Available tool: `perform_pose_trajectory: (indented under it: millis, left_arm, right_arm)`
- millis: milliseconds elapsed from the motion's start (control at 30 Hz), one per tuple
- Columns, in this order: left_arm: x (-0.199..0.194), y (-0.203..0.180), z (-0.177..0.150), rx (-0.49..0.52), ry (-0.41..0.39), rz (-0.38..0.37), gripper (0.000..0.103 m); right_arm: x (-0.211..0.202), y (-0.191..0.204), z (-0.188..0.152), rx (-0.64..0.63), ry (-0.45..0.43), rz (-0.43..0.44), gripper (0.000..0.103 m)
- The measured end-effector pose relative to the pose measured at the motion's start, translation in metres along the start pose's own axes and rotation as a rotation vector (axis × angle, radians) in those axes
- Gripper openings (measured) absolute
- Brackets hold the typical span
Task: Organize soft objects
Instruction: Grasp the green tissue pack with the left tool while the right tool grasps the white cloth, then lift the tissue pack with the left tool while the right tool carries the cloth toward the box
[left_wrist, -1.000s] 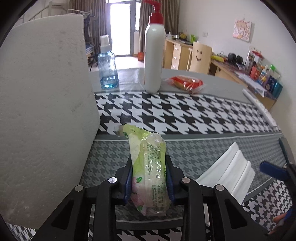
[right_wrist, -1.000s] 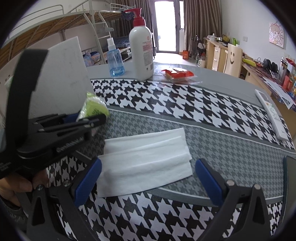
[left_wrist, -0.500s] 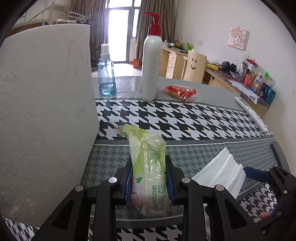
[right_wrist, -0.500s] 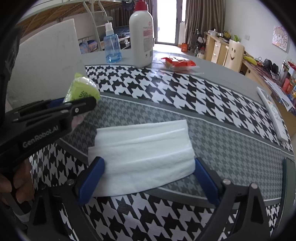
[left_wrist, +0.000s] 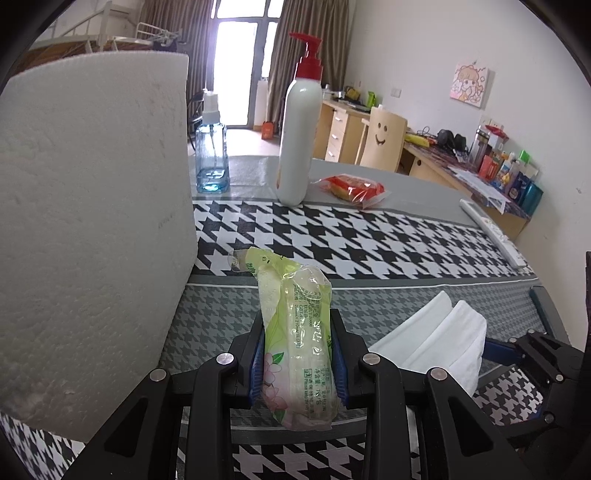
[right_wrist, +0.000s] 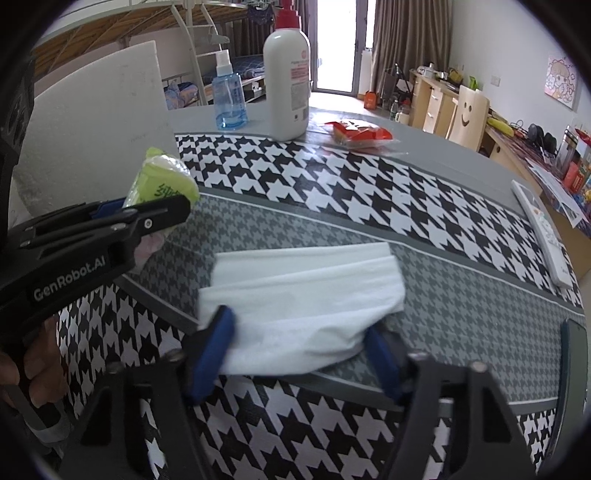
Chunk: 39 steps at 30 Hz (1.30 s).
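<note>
Green tissue pack (left_wrist: 295, 347) is clamped upright between the blue pads of the left gripper (left_wrist: 297, 363), held above the gray houndstooth band of the counter (left_wrist: 369, 236). From the right wrist view the same pack (right_wrist: 162, 181) pokes out past the left gripper (right_wrist: 110, 225), just in front of the paper towel roll (right_wrist: 99, 122). Folded white tissue stack (right_wrist: 303, 295) lies flat on the gray band, to the right of the pack. Right gripper (right_wrist: 299, 358) is spread apart, 1 blue pad at each near corner of the stack; near edge of the stack sits between the pads, contact cannot be told. In the left wrist view the stack (left_wrist: 436, 343) shows at lower right with the right gripper (left_wrist: 517, 354) beside it.

Paper towel roll (left_wrist: 88, 229) stands large at left, close to the pack. Farther back on the counter: blue spray bottle (left_wrist: 211, 147), white pump bottle with red top (left_wrist: 300, 136), red snack packet (left_wrist: 352, 188) to its right. White remote (right_wrist: 543, 232) lies near the counter's right edge.
</note>
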<state>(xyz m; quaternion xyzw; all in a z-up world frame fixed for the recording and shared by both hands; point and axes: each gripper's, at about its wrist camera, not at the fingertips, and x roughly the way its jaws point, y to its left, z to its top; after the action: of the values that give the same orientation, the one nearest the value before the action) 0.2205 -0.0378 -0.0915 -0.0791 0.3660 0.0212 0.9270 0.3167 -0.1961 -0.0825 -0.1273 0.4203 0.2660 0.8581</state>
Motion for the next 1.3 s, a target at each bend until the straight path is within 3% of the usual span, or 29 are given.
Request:
perform_pose_trajectory:
  millis: [400,767,1300]
  left_arm:
    - [-0.008,-0.004,-0.001,0.009,-0.034,-0.02,0.032]
    - [-0.014,-0.01,0.0,0.023,-0.057,-0.039,0.032]
    - [-0.059,-0.019,0.002,0.086,-0.146,-0.063,0.032]
  right_arm:
    - [-0.003,0.001,-0.002,0.004,-0.022,0.033,0.013]
    - [-0.028,-0.004,0.002,0.051,-0.112,0.037,0.01]
    - [-0.076,0.0,0.0,0.075,-0.238,0.025,0.011]
